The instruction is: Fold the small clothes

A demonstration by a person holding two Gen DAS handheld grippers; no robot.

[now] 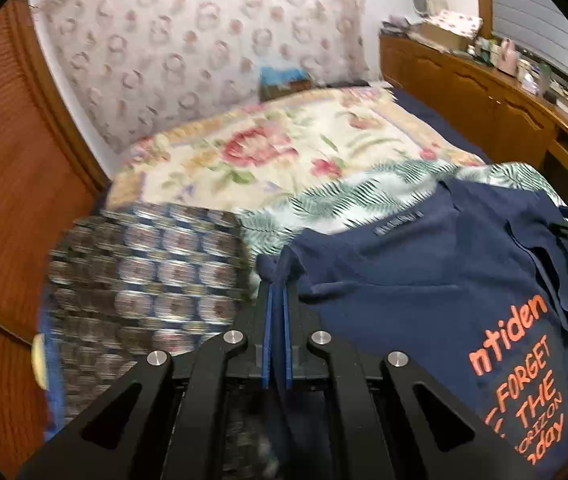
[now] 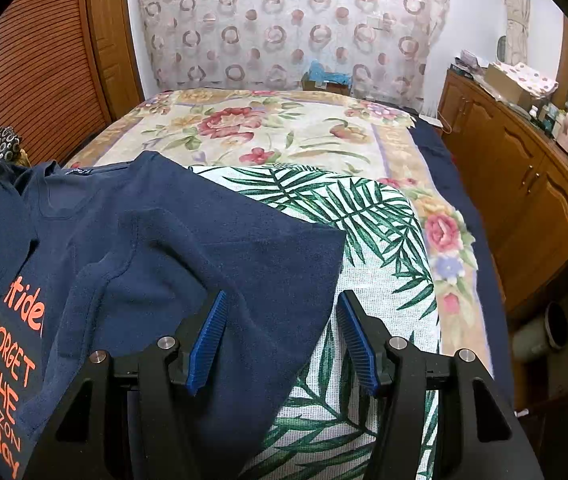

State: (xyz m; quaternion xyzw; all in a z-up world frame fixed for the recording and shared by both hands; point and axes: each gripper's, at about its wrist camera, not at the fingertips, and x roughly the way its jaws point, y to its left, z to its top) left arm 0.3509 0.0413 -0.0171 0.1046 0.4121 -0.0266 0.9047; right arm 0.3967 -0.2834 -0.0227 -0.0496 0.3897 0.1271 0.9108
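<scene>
While pinched by left hand-held gripper [image 1: 277, 292], navy T-shirt [image 2: 188, 240] under gaping right hand-held gripper [image 2: 282, 340].

The patterned cloth [image 1: 144, 280] just left of the left gripper [image 1: 277, 300] is smearing into blur. The navy shirt [image 2: 188, 240] is running off the frame's bottom edge, lettering [image 2: 4, 380] cut short.

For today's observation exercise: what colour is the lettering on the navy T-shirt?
Orange lettering on the navy T-shirt; clearest in the right wrist view.
</scene>
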